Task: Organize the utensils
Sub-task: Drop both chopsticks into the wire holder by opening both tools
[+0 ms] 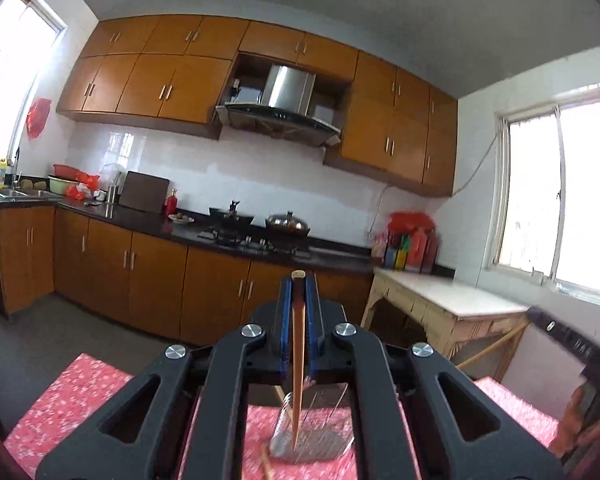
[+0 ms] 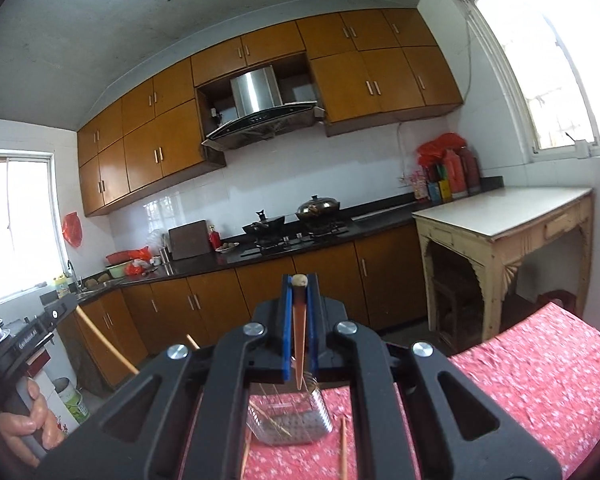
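While both cameras look out over a kitchen, each pair of tongs is clamped on a single chopstick held point-down above a clear container. The left tongs have their blue pads pressed tight against a brown chopstick, whose blunt top pokes out between the fingertips and whose thin tip hangs over, or just inside, the mouth of the clear glass jar; blur hides which. That jar stands on the worktop, which is covered in a red flowered cloth. The right tongs are likewise closed on a second chopstick, its pale rounded end showing at the fingertips and its tip just at the rim of the same glass jar. A few thin sticks already lean inside the jar. Two more loose chopsticks lie on the red cloth, one on each side of the jar and close to it.

At the left edge of the right wrist view, a hand grips the other tool's handle, with a light wooden stick slanting nearby. Beyond the worktop are brown cabinets, a dark counter with a stove and two pans, a steel range hood, and a pale side table under the window.
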Demonstrator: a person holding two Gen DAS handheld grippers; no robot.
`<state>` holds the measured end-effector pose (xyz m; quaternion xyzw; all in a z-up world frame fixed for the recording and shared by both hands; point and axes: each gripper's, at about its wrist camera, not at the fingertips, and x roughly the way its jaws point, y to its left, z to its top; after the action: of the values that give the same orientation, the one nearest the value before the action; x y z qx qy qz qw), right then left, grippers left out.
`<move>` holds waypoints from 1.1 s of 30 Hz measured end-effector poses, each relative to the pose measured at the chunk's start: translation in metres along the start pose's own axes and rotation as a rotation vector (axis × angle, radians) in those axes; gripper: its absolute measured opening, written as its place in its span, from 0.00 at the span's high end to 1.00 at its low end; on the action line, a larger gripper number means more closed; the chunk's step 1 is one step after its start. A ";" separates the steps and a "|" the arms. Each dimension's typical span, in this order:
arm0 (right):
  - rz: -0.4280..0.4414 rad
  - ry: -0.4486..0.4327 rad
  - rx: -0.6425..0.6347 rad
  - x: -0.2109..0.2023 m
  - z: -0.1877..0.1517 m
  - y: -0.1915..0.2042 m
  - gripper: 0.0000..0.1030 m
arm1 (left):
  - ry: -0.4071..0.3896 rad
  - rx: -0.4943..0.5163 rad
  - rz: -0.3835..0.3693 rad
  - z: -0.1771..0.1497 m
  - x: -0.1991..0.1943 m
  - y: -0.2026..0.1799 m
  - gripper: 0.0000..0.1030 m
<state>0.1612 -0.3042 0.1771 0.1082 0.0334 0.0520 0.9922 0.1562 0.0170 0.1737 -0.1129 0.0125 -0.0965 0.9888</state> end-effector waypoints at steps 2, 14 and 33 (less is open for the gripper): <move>0.003 0.009 -0.003 0.020 0.001 0.004 0.93 | -0.021 -0.011 0.015 0.002 0.012 -0.003 0.94; 0.025 0.212 -0.012 0.114 -0.026 0.007 0.93 | 0.088 -0.077 0.068 -0.027 0.098 0.001 0.94; -0.171 0.242 -0.001 0.085 -0.056 -0.044 0.65 | 0.226 -0.045 0.211 -0.045 0.072 0.046 0.58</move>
<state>0.2457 -0.3254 0.1079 0.0975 0.1620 -0.0202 0.9817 0.2331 0.0375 0.1186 -0.1216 0.1377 -0.0041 0.9830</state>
